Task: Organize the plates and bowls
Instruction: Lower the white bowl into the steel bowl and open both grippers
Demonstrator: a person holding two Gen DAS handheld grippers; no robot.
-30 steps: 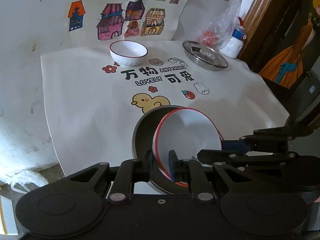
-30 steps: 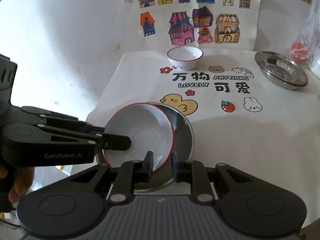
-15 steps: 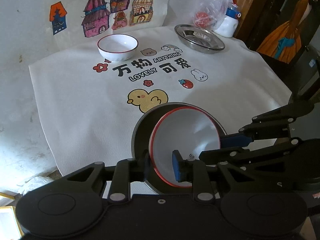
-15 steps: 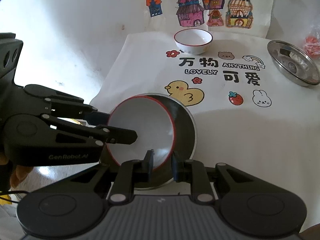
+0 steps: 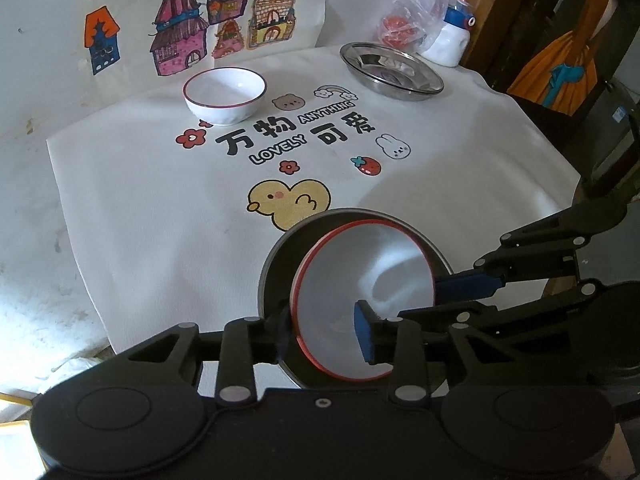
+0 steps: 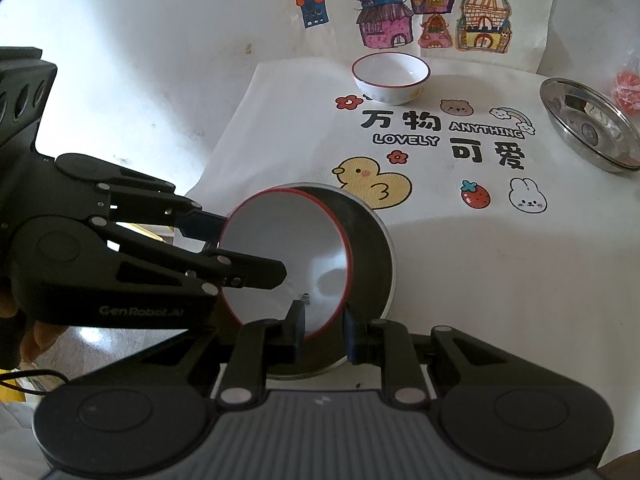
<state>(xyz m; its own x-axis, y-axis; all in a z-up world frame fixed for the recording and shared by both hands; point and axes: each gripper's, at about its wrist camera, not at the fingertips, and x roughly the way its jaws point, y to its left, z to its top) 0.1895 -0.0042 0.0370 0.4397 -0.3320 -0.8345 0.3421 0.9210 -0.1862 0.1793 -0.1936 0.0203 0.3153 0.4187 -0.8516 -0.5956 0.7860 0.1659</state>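
Observation:
A red-rimmed white bowl (image 5: 360, 276) (image 6: 288, 240) stands tipped on edge inside a steel plate (image 5: 276, 280) (image 6: 372, 248) near the table's front edge. My left gripper (image 5: 323, 334) (image 6: 254, 248) straddles the bowl's rim, one finger behind the wall and one inside, jaws apart wider than the wall. My right gripper (image 6: 323, 332) (image 5: 420, 298) is shut on the bowl's near rim, one pad inside and one outside. A small red-rimmed white bowl (image 5: 225, 96) (image 6: 391, 78) sits at the back. A second steel plate (image 5: 392, 70) (image 6: 588, 136) lies at the back right.
A white cloth (image 5: 160, 200) printed with a duck and lettering covers the table. A plastic bag (image 5: 404, 20) and a white bottle (image 5: 452, 40) stand behind the far steel plate. Dark furniture rises at the right, and house drawings hang on the back wall.
The white bowl has tipped up more steeply inside the steel plate. My left gripper's jaws have spread wider around its rim. The right gripper's jaw gap is unchanged.

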